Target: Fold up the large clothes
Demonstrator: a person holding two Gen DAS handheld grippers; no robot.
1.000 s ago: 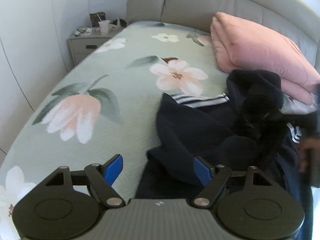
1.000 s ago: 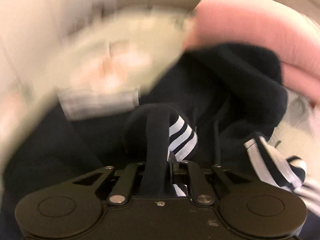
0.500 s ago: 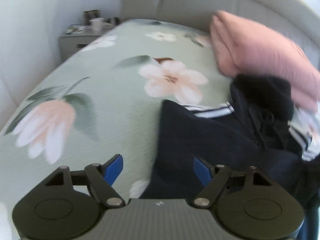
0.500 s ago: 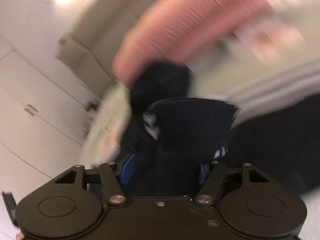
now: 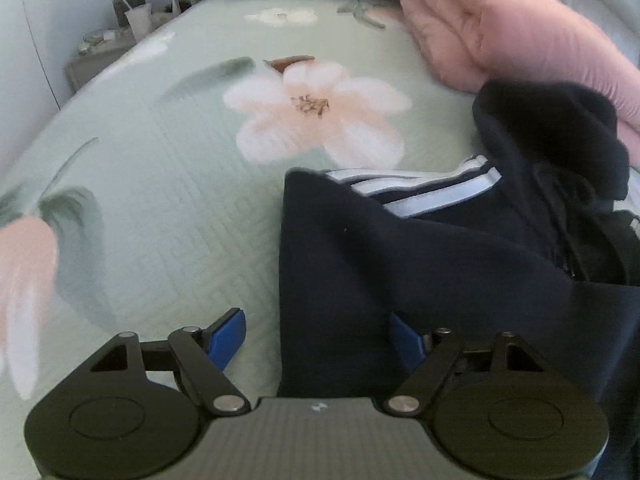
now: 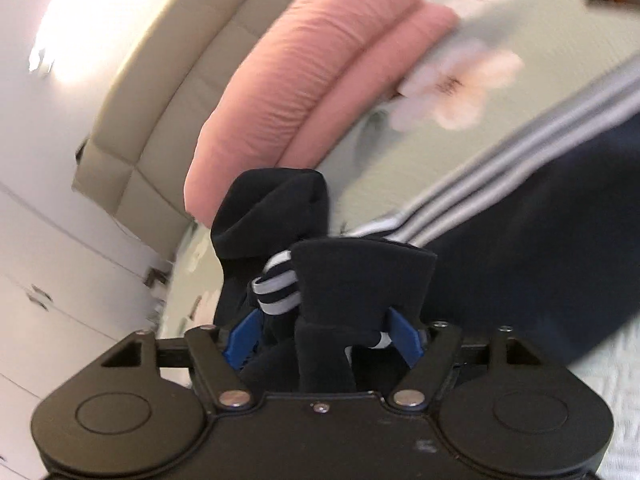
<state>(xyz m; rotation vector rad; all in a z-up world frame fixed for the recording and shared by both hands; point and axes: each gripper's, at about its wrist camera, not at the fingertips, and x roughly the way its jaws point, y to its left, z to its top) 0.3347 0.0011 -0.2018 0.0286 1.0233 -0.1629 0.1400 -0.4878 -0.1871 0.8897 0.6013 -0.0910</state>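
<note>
A dark navy hoodie with white stripes (image 5: pixel 400 248) lies rumpled on the floral bedspread (image 5: pixel 160 168), its hood toward the pink pillow. My left gripper (image 5: pixel 316 340) is open, low over the bed, with the hoodie's near left edge lying between its blue pads; the right pad is partly under cloth. In the right wrist view my right gripper (image 6: pixel 320 336) stands open, tilted, with a bunched navy cuff with stripes (image 6: pixel 352 280) lying between its pads. The striped sleeve (image 6: pixel 520 184) stretches off to the right.
A folded pink duvet (image 5: pixel 520 40) lies at the head of the bed by the grey padded headboard (image 6: pixel 160 92). A nightstand with a cup and clutter (image 5: pixel 124 36) stands at the far left. White wardrobe doors (image 6: pixel 52 304) show in the right wrist view.
My right gripper has opened from a shut hold on the cuff and swung round, tilting its view. My left gripper moved forward and lower onto the hoodie's edge.
</note>
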